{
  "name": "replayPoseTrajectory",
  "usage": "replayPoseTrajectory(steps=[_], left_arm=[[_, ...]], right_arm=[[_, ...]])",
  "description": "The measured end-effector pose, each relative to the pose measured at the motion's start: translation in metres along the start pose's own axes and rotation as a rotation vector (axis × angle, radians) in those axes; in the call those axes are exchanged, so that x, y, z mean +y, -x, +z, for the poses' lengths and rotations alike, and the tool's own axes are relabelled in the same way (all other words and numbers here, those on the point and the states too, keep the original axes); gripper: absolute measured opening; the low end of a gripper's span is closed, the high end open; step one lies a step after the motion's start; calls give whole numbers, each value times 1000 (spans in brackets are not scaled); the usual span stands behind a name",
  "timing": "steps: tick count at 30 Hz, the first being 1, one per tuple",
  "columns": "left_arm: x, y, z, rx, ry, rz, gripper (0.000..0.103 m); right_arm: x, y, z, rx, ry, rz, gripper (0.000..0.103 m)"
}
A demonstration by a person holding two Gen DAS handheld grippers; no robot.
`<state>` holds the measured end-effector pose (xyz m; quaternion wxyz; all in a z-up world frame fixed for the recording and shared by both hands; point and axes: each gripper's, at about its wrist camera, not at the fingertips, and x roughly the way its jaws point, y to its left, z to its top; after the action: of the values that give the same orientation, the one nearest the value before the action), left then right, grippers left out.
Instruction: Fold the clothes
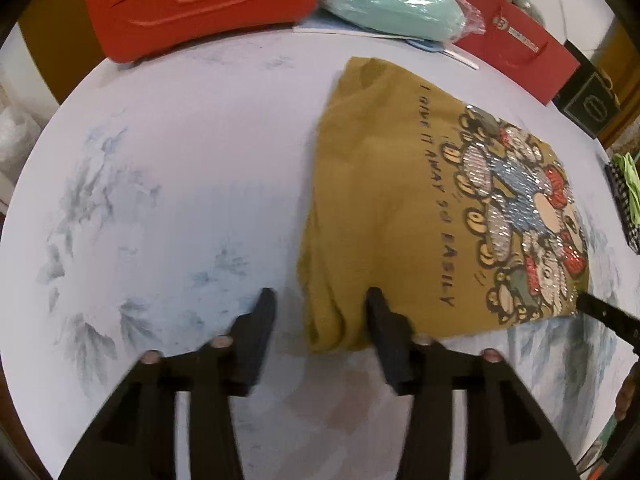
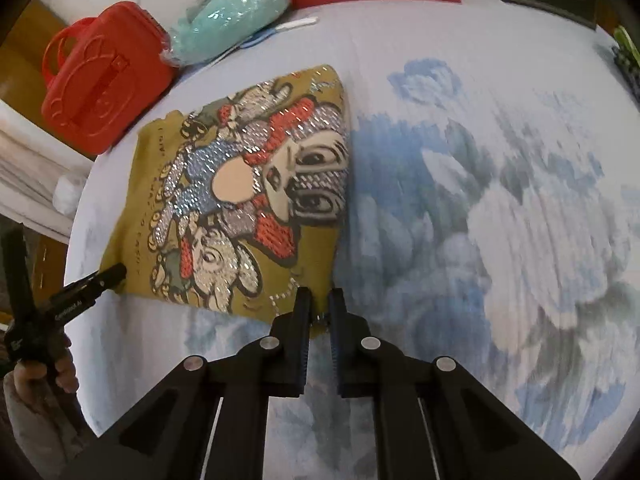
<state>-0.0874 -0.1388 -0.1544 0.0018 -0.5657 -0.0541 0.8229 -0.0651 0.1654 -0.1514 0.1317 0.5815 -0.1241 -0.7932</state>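
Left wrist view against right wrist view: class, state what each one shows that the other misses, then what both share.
Only the left wrist view shows the shirt's printed lettering clearly, the left gripper open with one finger over the shirt's edge, and a green and checked item at the right.

Only the right wrist view shows the right gripper shut on the mustard shirt at its near corner, the bold blue cloud print on the tablecloth, and the hand holding the left gripper.

Both show the shirt, red case, teal bundle and red bag.
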Motion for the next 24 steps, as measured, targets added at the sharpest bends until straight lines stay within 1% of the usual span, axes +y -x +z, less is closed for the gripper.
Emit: replayPoseTrajectory(steps=[2, 3, 5, 7, 8, 9, 10, 12, 16, 19, 21, 24], left_arm=[[4, 6, 0, -1, 27, -22, 55], [5, 14, 1, -22, 35, -32, 54], [3, 27, 6, -75, 23, -50, 55], [0, 28, 12, -95, 8, -52, 57], [-2, 25, 16, -95, 2, -46, 57], [-3, 19, 18, -88, -1, -37, 57], [-3, 12, 21, -82, -5, -33, 57], [-2, 2, 29, -81, -14, -34, 57], [5, -7, 43, -96, -19, -59, 57], [8, -13, 51, -79, -4, -99, 57], [6, -16, 52, -76, -12, -93, 58], [-2, -18, 50, -102, -54, -67, 60]], right_arm=[[-7, 4, -4, -1, -24, 16, 9], [-8, 8, -5, -11, -28, 23, 9], [-7, 19, -3, -58, -15, 45, 11], [-6, 30, 0, -101, -6, 68, 15], [-6, 32, 3, -110, -7, 77, 23], [-4, 31, 6, -119, -12, 82, 35], [-3, 29, 10, -125, -16, 86, 40], [-1, 24, 16, -126, -18, 84, 41], [7, 9, 33, -125, -10, 75, 41], [3, 2, 41, -122, -22, 74, 41], [0, -2, 45, -116, -33, 78, 41], [1, -10, 47, -106, -27, 86, 41]])
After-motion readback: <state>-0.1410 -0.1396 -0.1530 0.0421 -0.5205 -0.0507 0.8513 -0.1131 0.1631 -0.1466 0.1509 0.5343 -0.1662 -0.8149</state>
